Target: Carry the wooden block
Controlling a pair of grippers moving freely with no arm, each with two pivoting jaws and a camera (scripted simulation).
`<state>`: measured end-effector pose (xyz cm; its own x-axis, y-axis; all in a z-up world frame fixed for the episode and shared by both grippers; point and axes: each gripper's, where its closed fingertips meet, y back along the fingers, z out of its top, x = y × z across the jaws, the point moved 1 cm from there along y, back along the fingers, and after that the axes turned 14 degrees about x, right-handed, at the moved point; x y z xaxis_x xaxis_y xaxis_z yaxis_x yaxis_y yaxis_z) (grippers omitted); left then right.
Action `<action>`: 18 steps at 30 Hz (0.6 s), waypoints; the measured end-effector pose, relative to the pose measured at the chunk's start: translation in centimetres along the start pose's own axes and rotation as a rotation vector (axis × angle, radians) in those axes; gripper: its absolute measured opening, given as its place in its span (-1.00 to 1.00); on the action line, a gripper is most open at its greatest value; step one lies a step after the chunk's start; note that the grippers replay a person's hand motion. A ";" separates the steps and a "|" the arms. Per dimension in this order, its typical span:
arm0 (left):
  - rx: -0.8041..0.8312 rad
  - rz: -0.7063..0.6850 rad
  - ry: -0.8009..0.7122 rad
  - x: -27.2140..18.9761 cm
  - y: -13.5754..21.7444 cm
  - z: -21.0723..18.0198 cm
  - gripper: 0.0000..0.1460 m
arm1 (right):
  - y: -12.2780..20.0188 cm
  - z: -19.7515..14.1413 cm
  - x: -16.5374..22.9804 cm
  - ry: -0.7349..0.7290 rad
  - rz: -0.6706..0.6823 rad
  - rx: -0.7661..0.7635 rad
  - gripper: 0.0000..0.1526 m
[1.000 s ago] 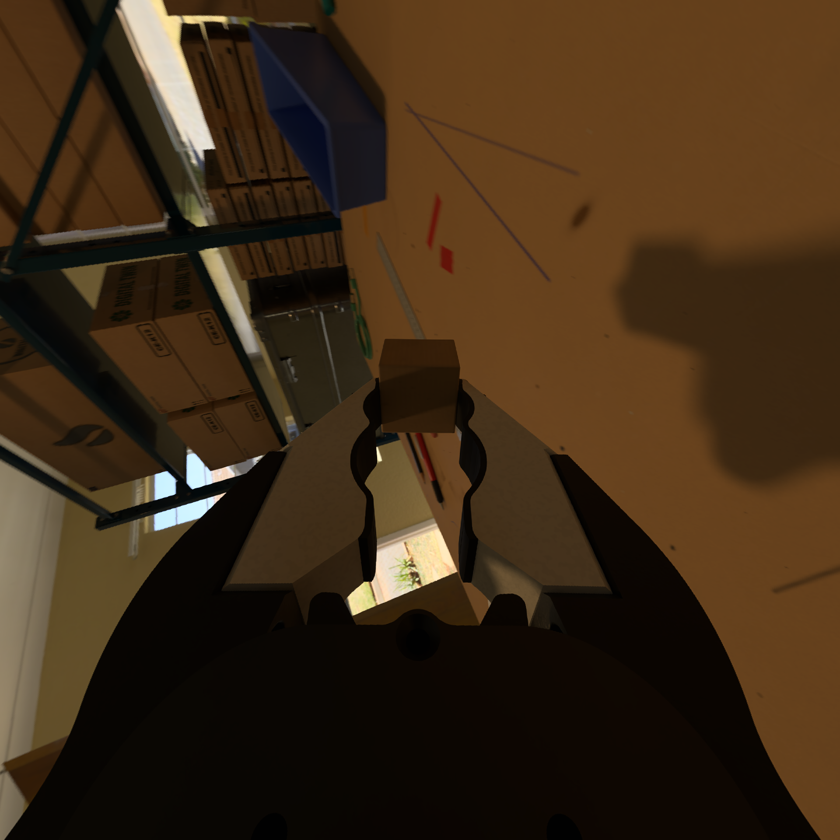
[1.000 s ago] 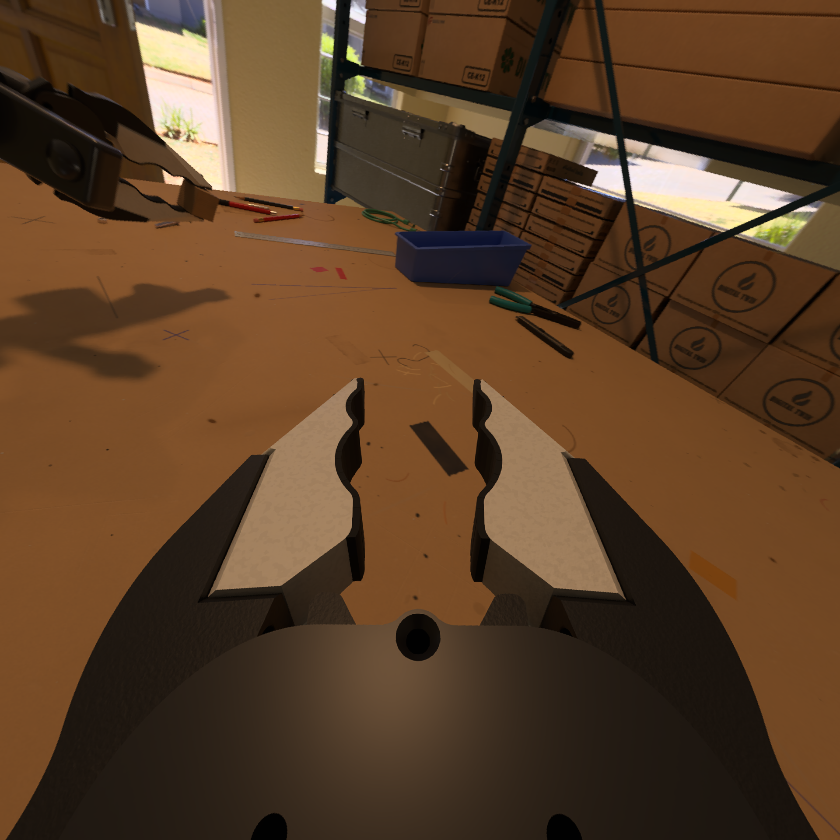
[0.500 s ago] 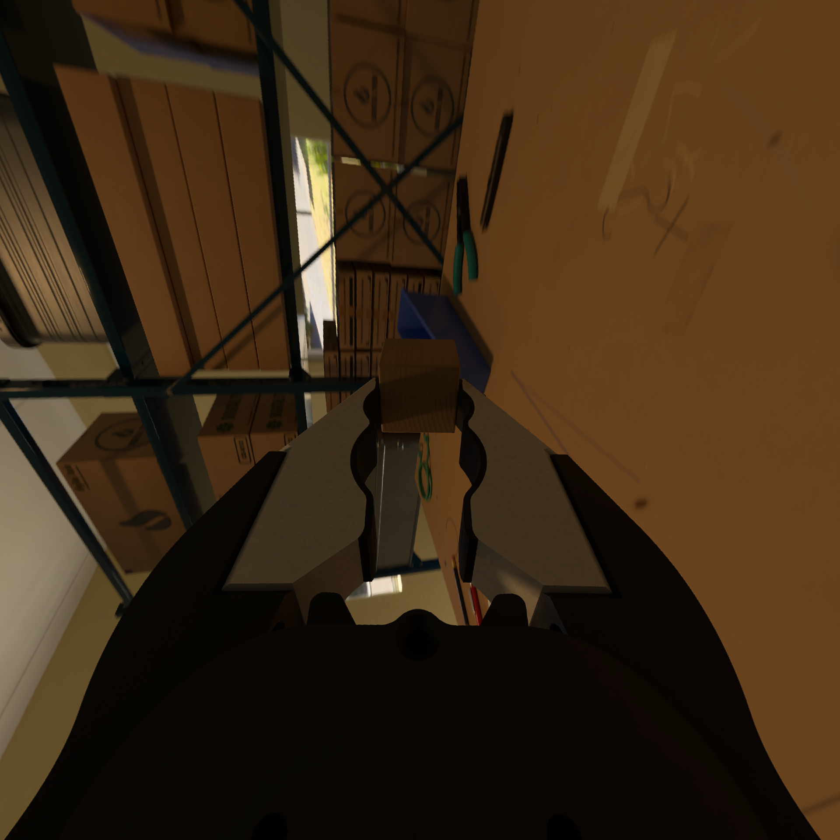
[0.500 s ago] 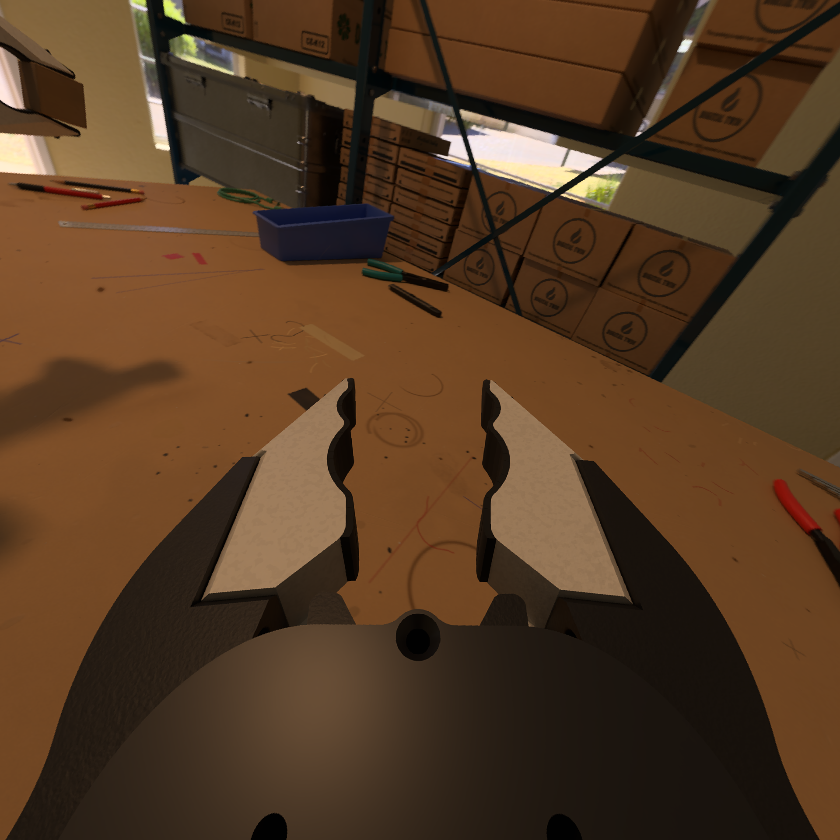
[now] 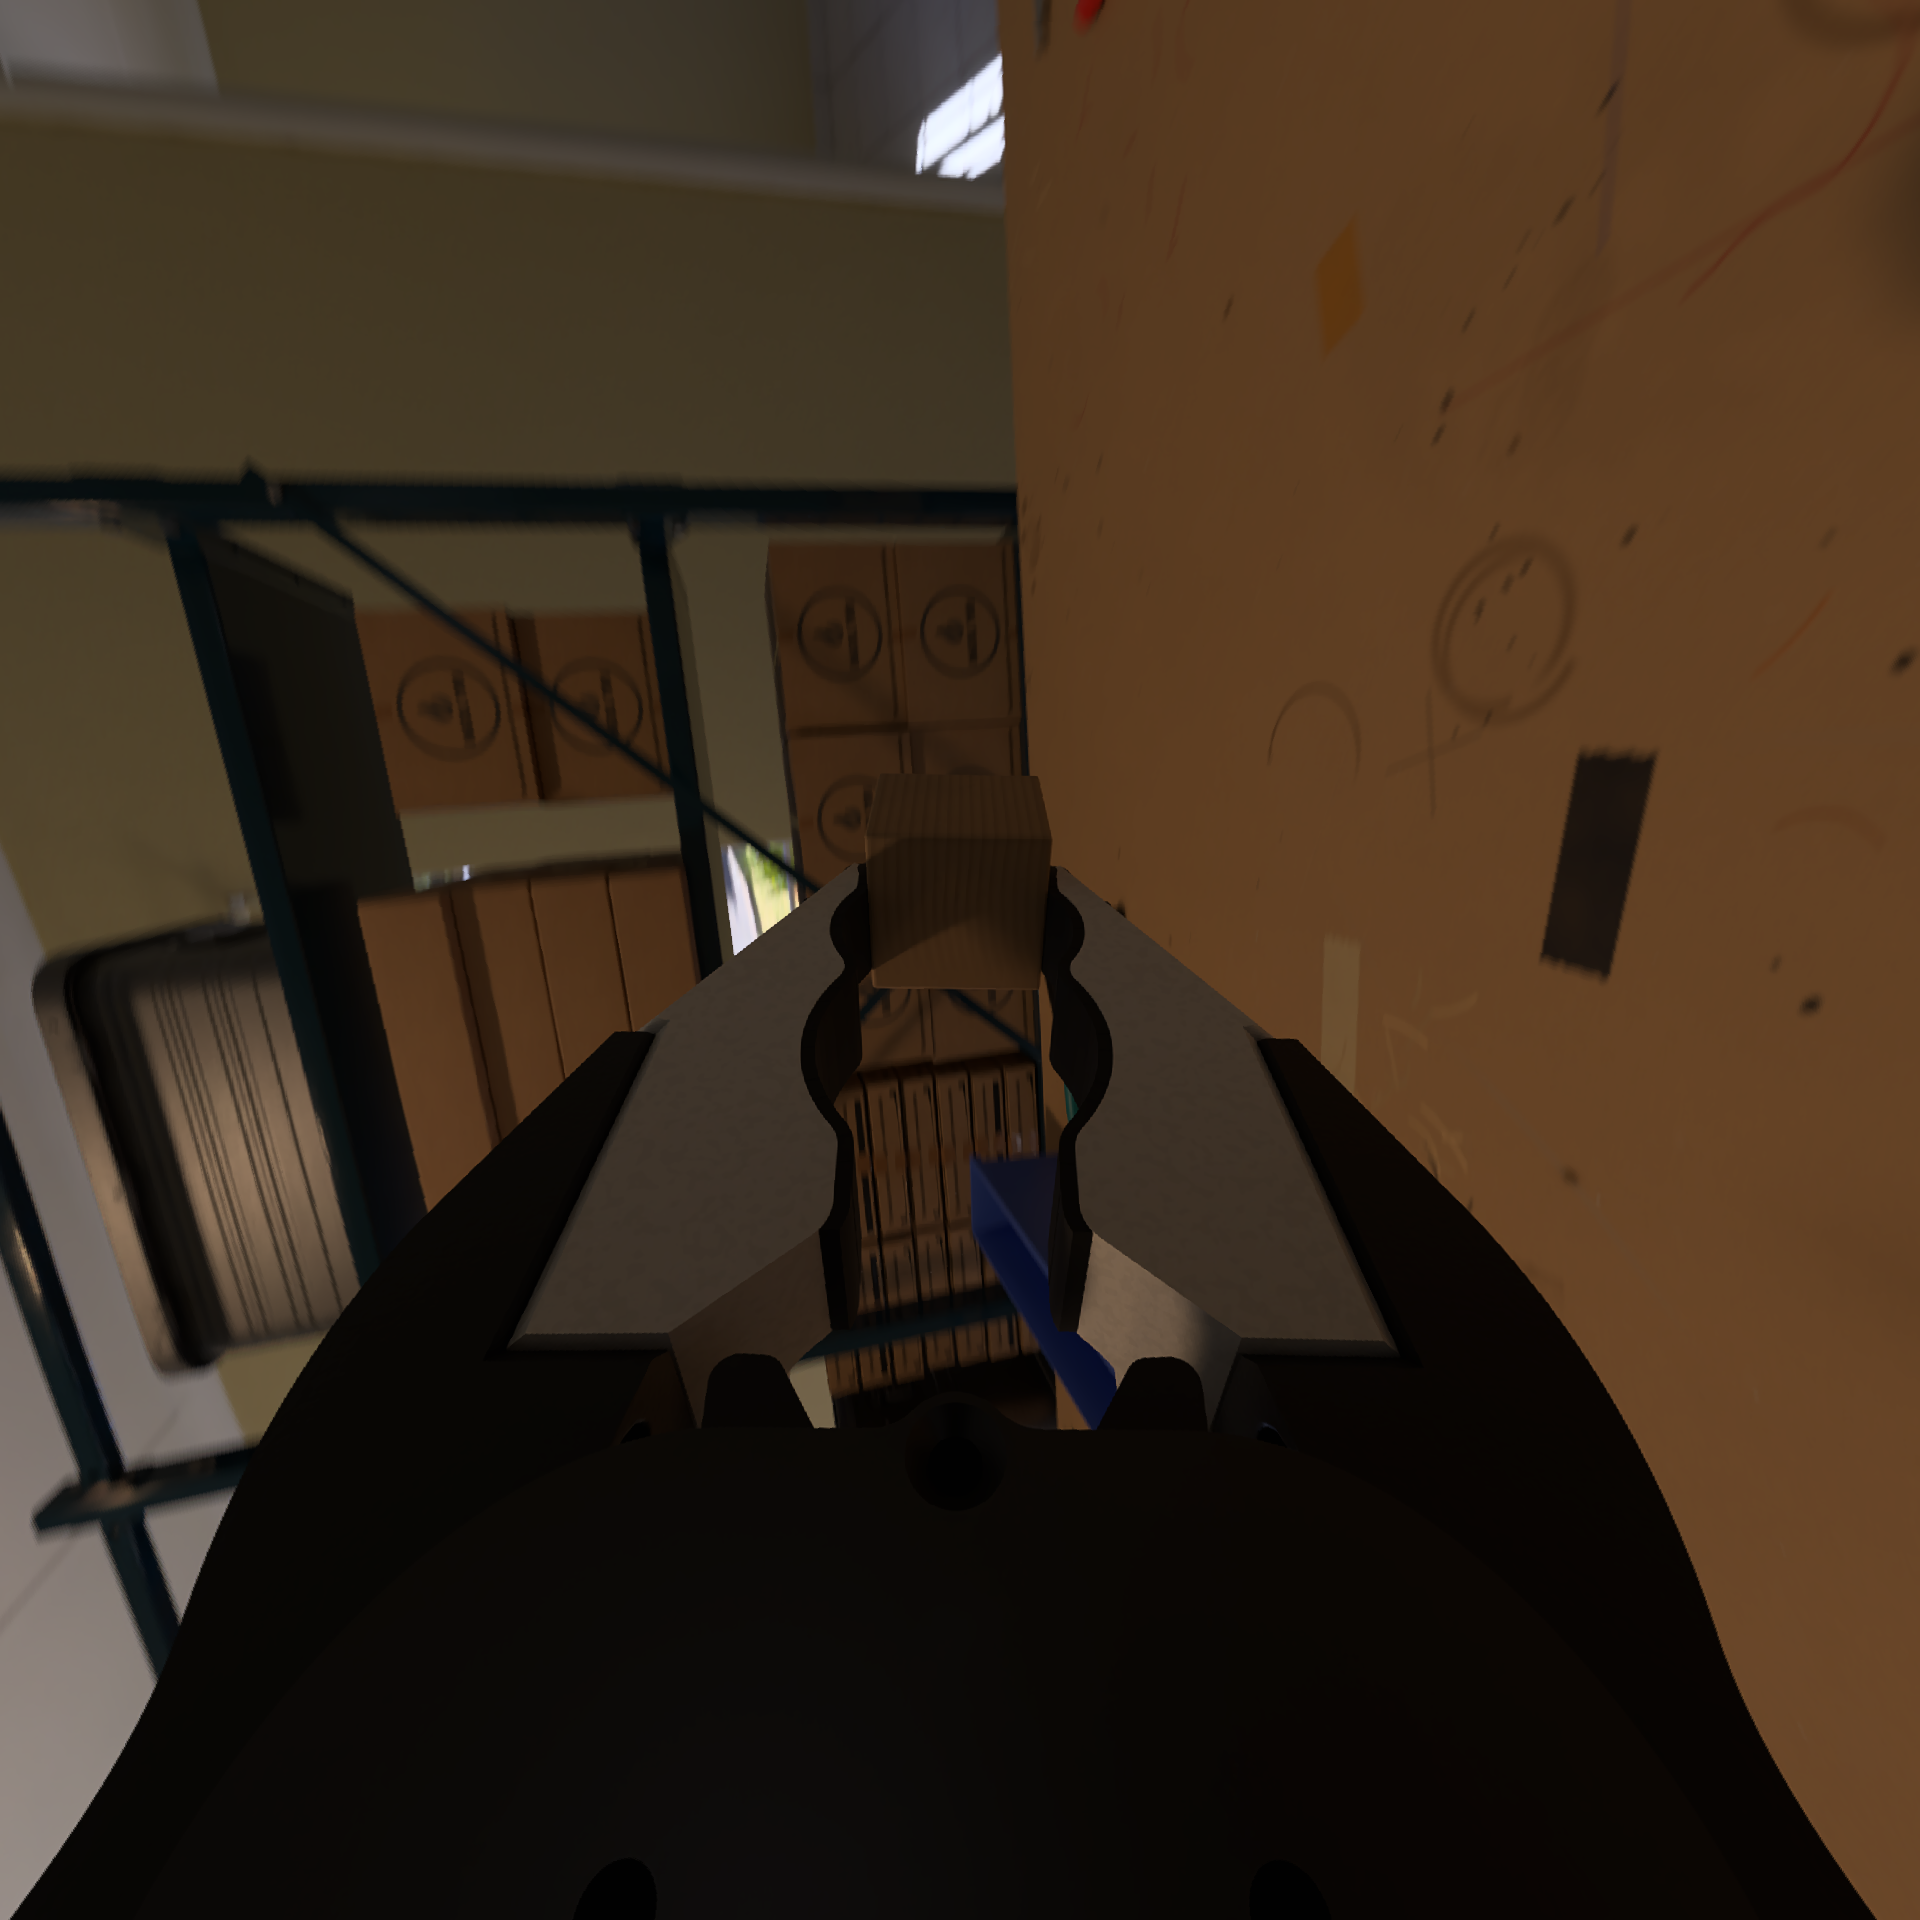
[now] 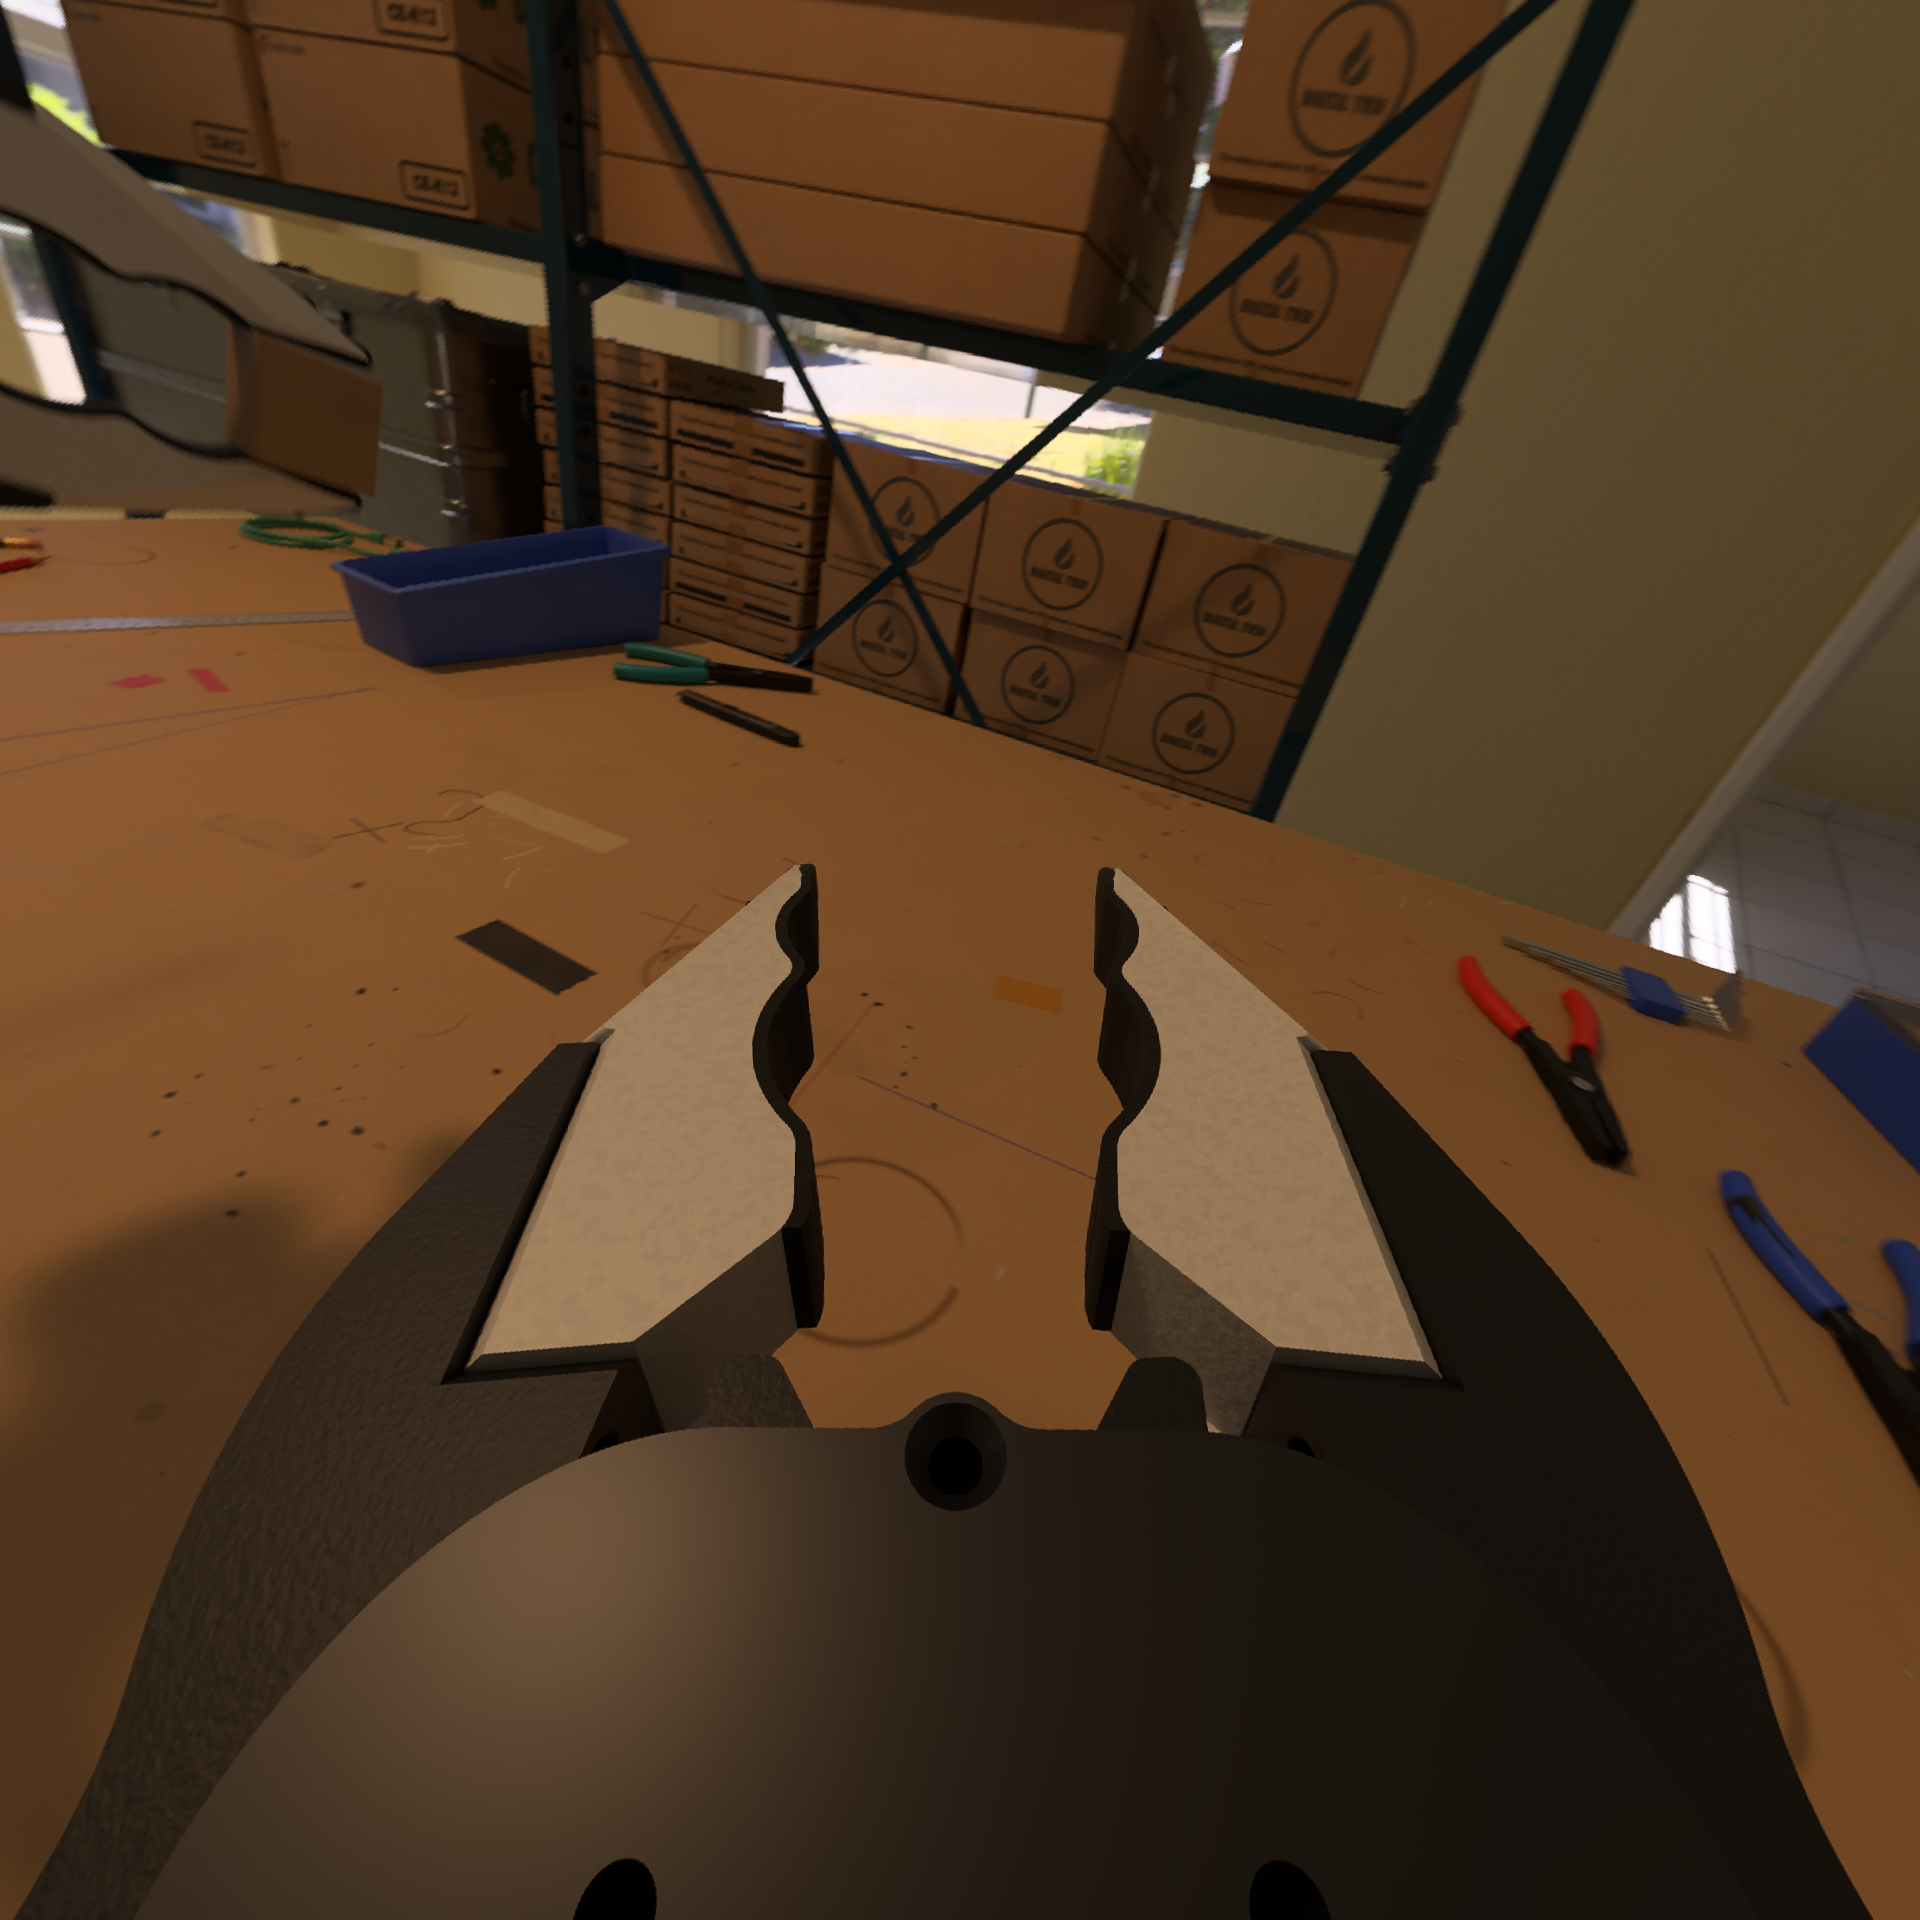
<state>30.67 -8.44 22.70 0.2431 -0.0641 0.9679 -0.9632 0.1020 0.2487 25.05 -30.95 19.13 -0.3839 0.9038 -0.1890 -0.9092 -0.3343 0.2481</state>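
My left gripper [image 5: 956, 904] is shut on the wooden block [image 5: 956, 883], a small light-brown cube held at the fingertips, in the air beside the table. That view is rolled sideways, so the brown tabletop [image 5: 1455, 727] stands like a wall on the right. In the right wrist view the left gripper [image 6: 301, 416] comes in from the upper left edge, with the block [image 6: 312, 426] between its fingers, well above the table. My right gripper [image 6: 956, 883] is open and empty, low over the tabletop [image 6: 312, 1039].
A blue bin [image 6: 509, 592] stands at the table's far side, with green-handled pliers [image 6: 707, 670] and a black marker [image 6: 738, 717] beside it. Red-handled pliers [image 6: 1538, 1049] and blue-handled pliers [image 6: 1808, 1288] lie at the right. Shelves of cardboard boxes [image 6: 894, 177] rise behind the table.
My left gripper, still holding the block, has swung rightward along the table toward the right gripper. My right gripper has turned right and opened wider.
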 end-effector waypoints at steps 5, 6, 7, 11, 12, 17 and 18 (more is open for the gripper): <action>-0.127 -0.048 -0.113 -1.5 -0.5 7.1 -0.57 | 2.3 -0.4 -2.9 -0.051 -0.077 -0.016 -0.32; -0.150 -0.063 -0.133 -1.9 -0.6 8.4 -0.57 | 2.7 -0.5 -3.4 -0.060 -0.094 -0.018 -0.32; -0.173 -0.082 -0.149 -2.5 -0.7 9.7 -0.57 | 3.1 -0.6 -3.9 -0.070 -0.110 -0.021 -0.32; -0.252 -0.165 -0.206 -5.2 -1.3 14.4 -0.57 | 4.3 -1.0 -5.3 -0.099 -0.151 -0.029 -0.33; -0.265 -0.183 -0.222 -6.0 -1.5 15.4 -0.57 | 4.5 -1.2 -5.6 -0.101 -0.161 -0.028 -0.33; -0.294 -0.271 -0.286 -10.5 -3.3 19.3 -0.57 | 5.0 -1.9 -6.7 -0.121 -0.192 -0.025 -0.33; -0.293 -0.287 -0.296 -11.3 -3.7 19.8 -0.57 | 5.0 -2.1 -6.8 -0.124 -0.195 -0.023 -0.34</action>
<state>29.25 -27.71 10.11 0.4091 -0.4050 0.8177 -0.7794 0.3109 0.5440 22.80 -39.36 19.68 -0.1792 0.9773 -0.1126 -0.9682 -0.1549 0.1962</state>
